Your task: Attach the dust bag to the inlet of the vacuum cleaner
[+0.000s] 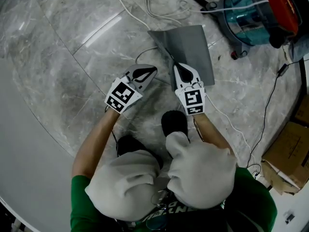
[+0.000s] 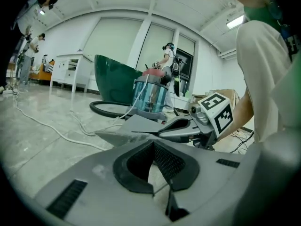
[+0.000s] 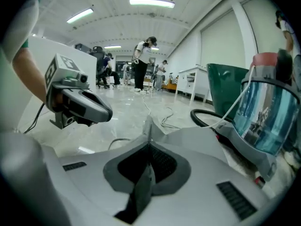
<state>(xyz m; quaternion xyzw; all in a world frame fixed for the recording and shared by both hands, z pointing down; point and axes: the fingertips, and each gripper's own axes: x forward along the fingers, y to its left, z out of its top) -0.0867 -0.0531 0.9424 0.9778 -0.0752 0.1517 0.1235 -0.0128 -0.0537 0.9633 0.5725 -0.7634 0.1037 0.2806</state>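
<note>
Right gripper view shows the right claw closed on the near edge of the bag. The thin grey sheet stands as a ridge between the pads and spreads ahead of the claw and to its right. From the head view, the rest of the bag lies mostly flat on the floor, ahead of this claw. The left claw is just to the left of the right one. Its jaws appear to meet at the tips, and we see nothing between them. The vacuum stands further ahead of the right claw and to its right, apart from the bag. Its inlet we cannot make out.

We judge the bag to be light and limp, like thin paper or fabric. It bends where the claw pinches it, so one grip at the edge will let the rest hang and fold. It may also slip from the pads, or tear under a hard pull. Such a bag normally has a stiffer collar around its opening, but we do not see one here. We think the better hold is with both claws, on two sides of the opening, to keep the mouth spread for the inlet.
</note>
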